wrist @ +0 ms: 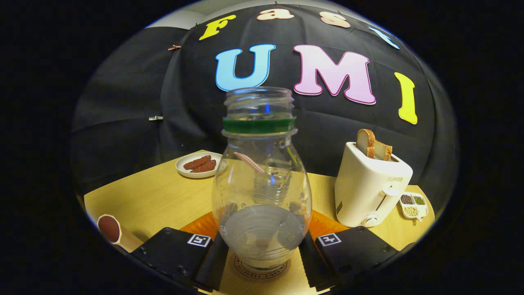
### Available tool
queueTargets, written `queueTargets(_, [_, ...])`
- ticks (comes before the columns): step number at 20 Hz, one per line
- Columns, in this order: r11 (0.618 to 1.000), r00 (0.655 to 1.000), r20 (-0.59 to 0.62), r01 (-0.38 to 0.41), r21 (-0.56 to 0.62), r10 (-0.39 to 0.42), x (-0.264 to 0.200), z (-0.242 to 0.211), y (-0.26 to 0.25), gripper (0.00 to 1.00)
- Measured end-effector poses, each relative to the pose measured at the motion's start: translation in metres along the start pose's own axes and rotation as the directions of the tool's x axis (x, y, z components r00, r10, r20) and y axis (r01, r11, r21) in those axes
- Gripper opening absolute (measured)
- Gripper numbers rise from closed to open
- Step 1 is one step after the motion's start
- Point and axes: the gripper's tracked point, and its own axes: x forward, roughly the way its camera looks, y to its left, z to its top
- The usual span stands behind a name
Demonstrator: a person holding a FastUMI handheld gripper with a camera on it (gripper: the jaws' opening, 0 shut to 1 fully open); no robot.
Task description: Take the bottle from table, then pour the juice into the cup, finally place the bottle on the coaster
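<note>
At centre frame, the clear plastic bottle with a green neck ring (260,180) stands upright, mouth up, on a round wooden coaster (262,272), between the tool's (262,258) fingers, which seemingly just flank it.

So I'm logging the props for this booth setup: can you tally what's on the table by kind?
Bottles: 1, the clear bottle between the tool fingers, standing on the coaster
Coasters: 1
Toasters: 1, the white toaster with bread
Plates and dishes: 2, the plate of brown pieces and the divided dish
Cups: 1, the cup
Orange mats: 1, the orange mat
Total: 7
</note>
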Motion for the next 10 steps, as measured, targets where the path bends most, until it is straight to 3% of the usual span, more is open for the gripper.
queueTargets(10, [0.999,1.000,-0.020,0.017,0.034,-0.016,0.0035,-0.0112,-0.0066,0.82])
